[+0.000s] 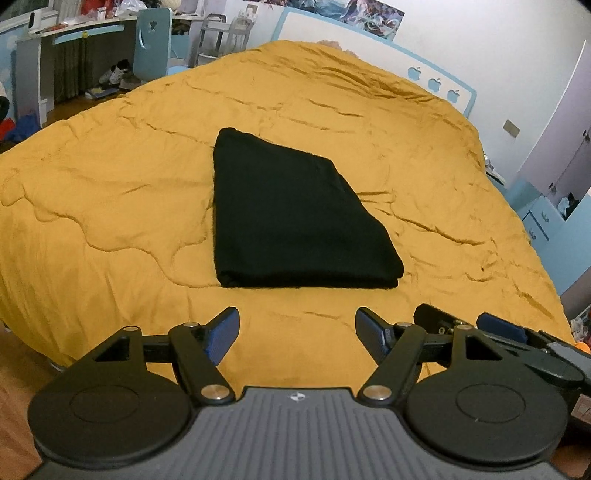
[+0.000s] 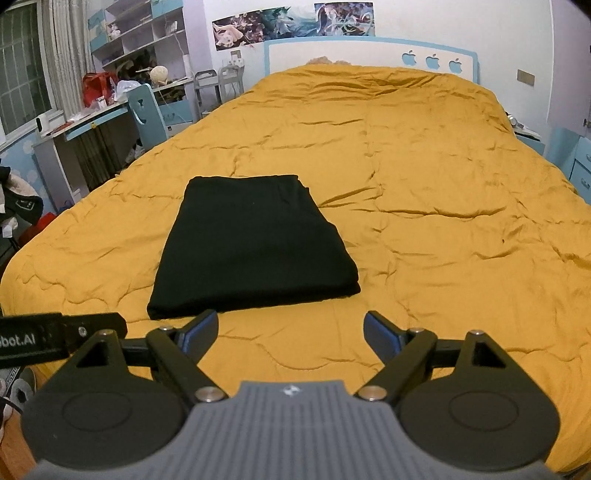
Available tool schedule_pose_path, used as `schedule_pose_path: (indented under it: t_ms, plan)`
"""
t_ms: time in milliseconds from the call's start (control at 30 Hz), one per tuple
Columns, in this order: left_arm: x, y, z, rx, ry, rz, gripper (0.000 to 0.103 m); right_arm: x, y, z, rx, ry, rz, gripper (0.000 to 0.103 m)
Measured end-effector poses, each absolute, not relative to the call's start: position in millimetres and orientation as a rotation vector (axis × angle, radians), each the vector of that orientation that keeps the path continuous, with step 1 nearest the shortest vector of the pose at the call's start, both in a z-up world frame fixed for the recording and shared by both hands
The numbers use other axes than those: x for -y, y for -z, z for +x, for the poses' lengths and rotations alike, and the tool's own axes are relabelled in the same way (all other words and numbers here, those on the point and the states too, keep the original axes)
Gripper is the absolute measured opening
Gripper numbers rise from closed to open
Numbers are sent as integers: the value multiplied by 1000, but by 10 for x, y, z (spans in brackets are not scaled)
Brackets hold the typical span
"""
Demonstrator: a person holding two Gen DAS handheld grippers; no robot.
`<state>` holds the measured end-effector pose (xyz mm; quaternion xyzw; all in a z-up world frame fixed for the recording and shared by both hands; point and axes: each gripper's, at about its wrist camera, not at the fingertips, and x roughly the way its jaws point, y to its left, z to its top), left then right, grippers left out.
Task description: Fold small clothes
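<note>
- Black garment [image 1: 295, 218] is folded into a neat, flat rectangle-ish stack, lying on the mustard yellow quilt [image 1: 110, 206] that covers the bed. It sits toward the near end of the bed, a bit left of middle in the right wrist view.
- Left claw [image 1: 297, 334] hangs over the quilt just short of the garment's near edge. Its blue-padded fingers [image 1: 221, 332] are spread wide, only quilt between them, not touching the cloth.
- Right claw [image 2: 290, 334] is the same deal: fingers wide apart, empty, hovering by the near edge of the fold. Its left finger tip lines up right at the garment's near edge in the picture, but I can't tell if it actually touches.
- The two claws are side by side; part of the right one pokes into the lower right of the left wrist view, and a black bar with white lettering [image 2: 33, 341] shows at the left edge of the right wrist view.
- Quilt is wrinkly all over.
- Background: white and blue headboard [image 2: 369, 55] with apple shapes, posters [image 2: 291, 20] above it, a cluttered desk [image 2: 85, 122] and blue chair [image 2: 147, 107] off to the left.
</note>
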<state>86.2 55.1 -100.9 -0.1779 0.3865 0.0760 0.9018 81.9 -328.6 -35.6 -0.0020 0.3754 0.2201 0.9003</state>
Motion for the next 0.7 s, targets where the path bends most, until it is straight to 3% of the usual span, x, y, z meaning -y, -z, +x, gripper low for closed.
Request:
schedule_pose_path:
  t_ms: [700]
  plan:
    - [-514,1102,907,-845,-173,-338,84,3260,391,798,-783,-450,-13,82]
